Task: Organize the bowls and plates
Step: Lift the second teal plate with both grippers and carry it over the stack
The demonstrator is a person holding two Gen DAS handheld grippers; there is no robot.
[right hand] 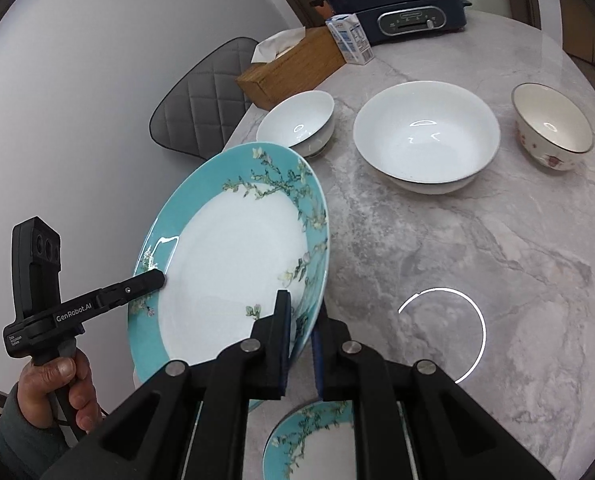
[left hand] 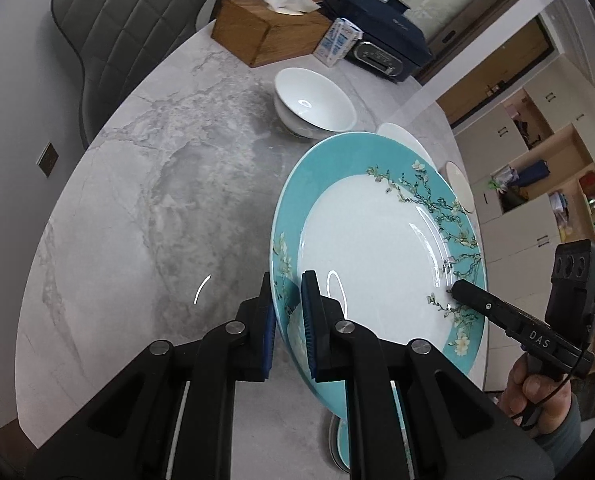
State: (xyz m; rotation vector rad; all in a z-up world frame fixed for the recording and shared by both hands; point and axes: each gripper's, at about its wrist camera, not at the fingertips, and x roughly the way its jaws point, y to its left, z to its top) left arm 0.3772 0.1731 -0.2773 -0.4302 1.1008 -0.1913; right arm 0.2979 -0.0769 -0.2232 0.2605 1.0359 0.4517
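- Gripping the teal-rimmed plate (left hand: 377, 248) on one edge of its rim: left gripper (left hand: 288, 320), blue pads closed tight on the flowered border, plate lifted off the marble table (left hand: 145, 200) and tilted.
- Clamped on the opposite edge of the same plate (right hand: 233, 264): right gripper (right hand: 300, 332), jaws nearly together with the rim pinched between them.
- Lying flat on the table just below the raised plate, partly hidden by the gripper: second teal plate (right hand: 317, 440).
- Standing behind the raised plate, near the wooden tissue box (right hand: 293, 68): small white bowl (right hand: 297, 124), seemingly nested in another.
- Sitting right of that, apart from it: large white bowl (right hand: 427, 136), also looking stacked.
- Resting farthest right, well apart: flowered bowl (right hand: 553, 128) with a gold rim.
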